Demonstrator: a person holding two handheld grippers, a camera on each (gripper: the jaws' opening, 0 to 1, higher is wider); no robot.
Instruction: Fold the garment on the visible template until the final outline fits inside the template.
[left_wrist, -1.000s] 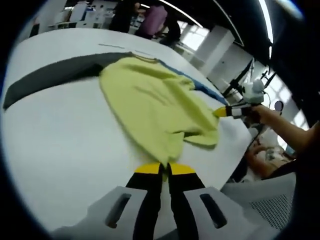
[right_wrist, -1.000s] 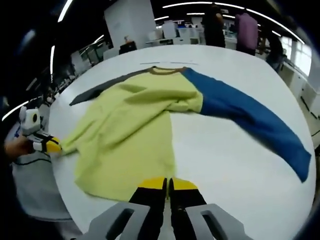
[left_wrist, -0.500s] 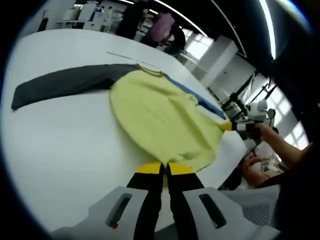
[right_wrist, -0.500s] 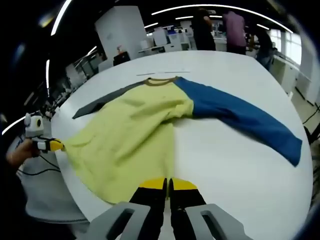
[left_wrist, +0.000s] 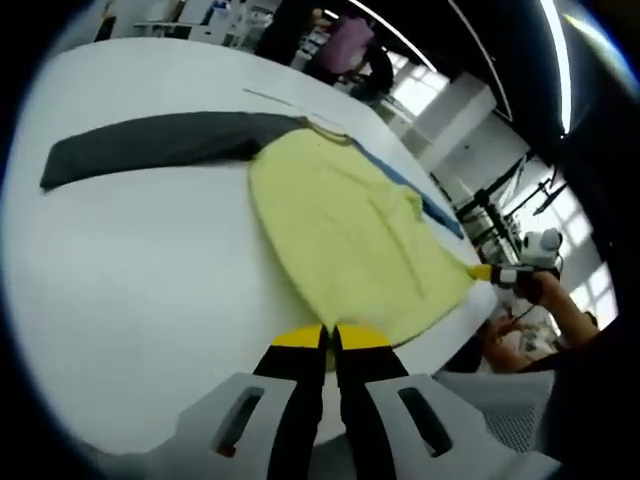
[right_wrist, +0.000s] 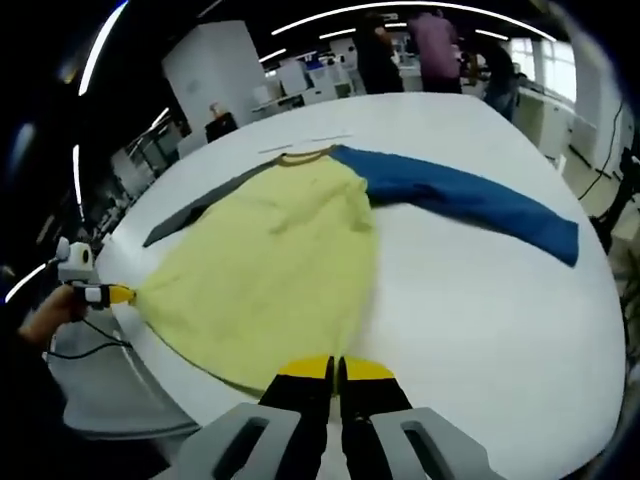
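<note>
No text, label, brand, number or sign could be read in either view.

A shirt (right_wrist: 270, 270) lies spread on a white table (right_wrist: 480, 300), its yellow body toward the camera, a blue sleeve (right_wrist: 460, 195) stretched to the right and a dark sleeve (right_wrist: 185, 220) to the left. The right gripper (right_wrist: 334, 368) pinches the hem, jaws together. The left gripper (right_wrist: 112, 294) grips the hem's left corner at the table edge.
</note>
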